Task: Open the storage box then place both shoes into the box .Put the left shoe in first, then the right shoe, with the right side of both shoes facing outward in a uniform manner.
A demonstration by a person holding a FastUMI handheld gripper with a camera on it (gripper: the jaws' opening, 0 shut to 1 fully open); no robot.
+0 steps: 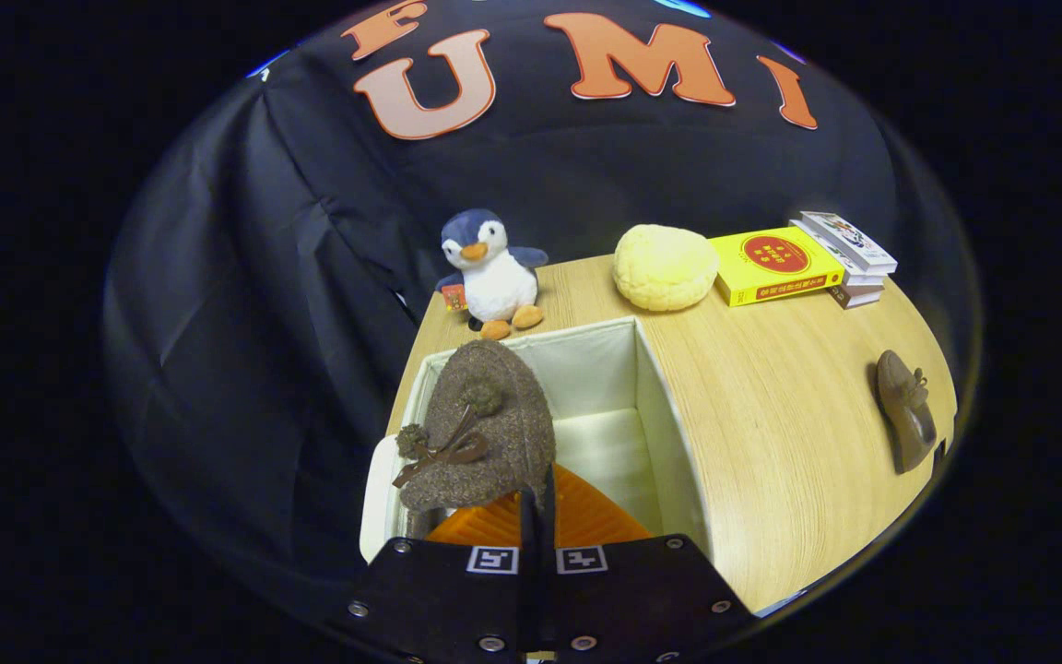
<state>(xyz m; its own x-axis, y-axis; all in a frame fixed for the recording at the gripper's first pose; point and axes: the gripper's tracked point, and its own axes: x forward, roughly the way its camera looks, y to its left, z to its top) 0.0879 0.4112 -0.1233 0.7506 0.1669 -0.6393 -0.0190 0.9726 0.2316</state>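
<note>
Gripper fingers pinched together on rim of brown shoe, toe up, held over open storage box, likely so it drops in on its side. Second shoe waits on table at 3 o'clock. Penguin toy at 12, books at 1.

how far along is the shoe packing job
Done: the white fabric storage box stands open. In hand: the gripper, its orange fingers closed, pinches a brown felt shoe with a bow over the box. Left: releasing it inside, then the second brown shoe, lying on the wooden table.
</note>
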